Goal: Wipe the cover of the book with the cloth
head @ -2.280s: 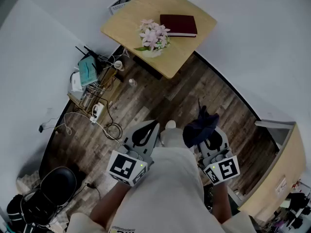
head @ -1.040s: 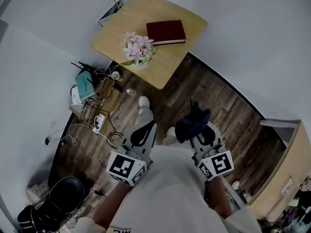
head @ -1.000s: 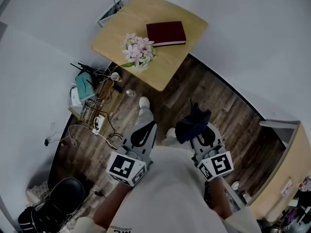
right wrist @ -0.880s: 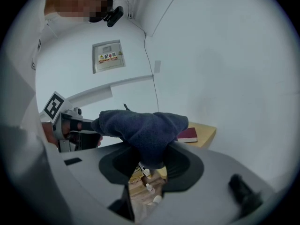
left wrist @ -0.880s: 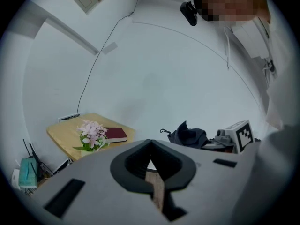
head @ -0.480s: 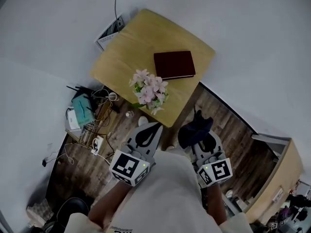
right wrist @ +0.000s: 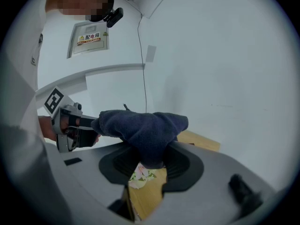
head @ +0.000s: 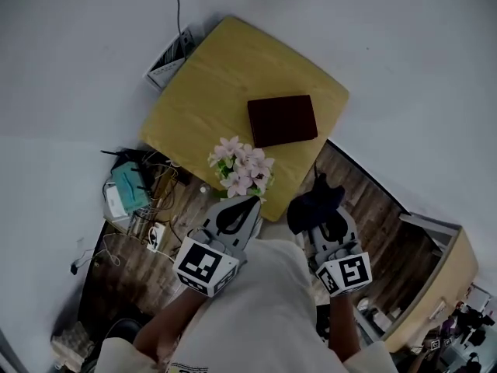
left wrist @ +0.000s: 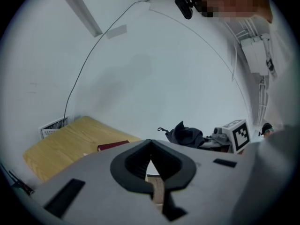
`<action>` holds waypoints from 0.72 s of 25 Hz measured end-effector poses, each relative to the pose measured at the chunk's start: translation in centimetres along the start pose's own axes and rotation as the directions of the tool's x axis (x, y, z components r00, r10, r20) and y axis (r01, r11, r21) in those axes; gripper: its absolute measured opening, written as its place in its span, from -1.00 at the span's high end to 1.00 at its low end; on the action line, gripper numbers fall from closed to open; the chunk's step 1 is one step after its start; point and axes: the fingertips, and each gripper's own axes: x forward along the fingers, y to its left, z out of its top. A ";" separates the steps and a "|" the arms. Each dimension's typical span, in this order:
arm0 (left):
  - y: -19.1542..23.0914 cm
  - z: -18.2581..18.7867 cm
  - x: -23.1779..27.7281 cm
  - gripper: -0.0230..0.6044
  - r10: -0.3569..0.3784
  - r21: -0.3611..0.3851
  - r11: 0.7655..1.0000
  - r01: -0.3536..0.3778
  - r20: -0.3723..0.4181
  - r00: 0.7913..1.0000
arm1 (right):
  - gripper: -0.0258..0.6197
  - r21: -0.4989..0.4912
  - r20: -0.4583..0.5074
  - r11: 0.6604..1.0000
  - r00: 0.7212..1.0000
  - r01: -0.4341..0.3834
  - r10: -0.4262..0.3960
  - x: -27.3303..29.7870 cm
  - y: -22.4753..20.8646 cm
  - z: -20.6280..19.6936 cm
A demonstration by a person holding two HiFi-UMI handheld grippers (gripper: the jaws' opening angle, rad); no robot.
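Observation:
A dark red book [head: 282, 120] lies flat on the far right part of a light wooden table [head: 210, 92]; its edge shows in the left gripper view as the book [left wrist: 112, 146]. My right gripper [head: 316, 202] is shut on a dark blue cloth [head: 313, 204], bunched at the jaw tips, cloth [right wrist: 143, 128]. It hangs near the table's near corner, short of the book. My left gripper [head: 247, 203] is shut and holds nothing, just below the flowers; its tips [left wrist: 150, 144] meet.
A bunch of pink flowers [head: 241, 167] stands on the table's near edge between the grippers and the book. A booklet [head: 167, 62] lies at the table's far left edge. Cables and a rack [head: 136, 196] crowd the wooden floor at left. A wooden counter [head: 435, 286] stands at right.
The table, book and flowers have drawn much nearer and lower in the head view as the person walked up. Both grippers keep their pose; the cloth stays held.

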 end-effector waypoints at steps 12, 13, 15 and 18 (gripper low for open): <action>0.3 2.0 8.7 0.90 0.135 -0.010 0.991 -0.135 -0.019 0.991 | 0.48 -0.052 -0.054 0.992 0.992 -0.114 0.111 5.8 -8.0 -0.1; 0.3 2.1 9.7 0.90 0.143 -0.010 0.990 -0.143 -0.017 0.990 | 0.48 -0.050 -0.060 0.991 0.991 -0.124 0.121 6.3 -8.7 -0.3; 0.4 2.0 11.5 0.90 0.161 -0.018 0.987 -0.162 -0.015 0.987 | 0.48 -0.049 -0.079 0.989 0.987 -0.143 0.139 7.4 -9.9 -0.7; 0.8 1.1 13.6 0.90 0.195 -0.041 0.980 -0.196 -0.026 0.980 | 0.48 -0.048 -0.117 0.985 0.980 -0.165 0.159 8.8 -11.3 -1.6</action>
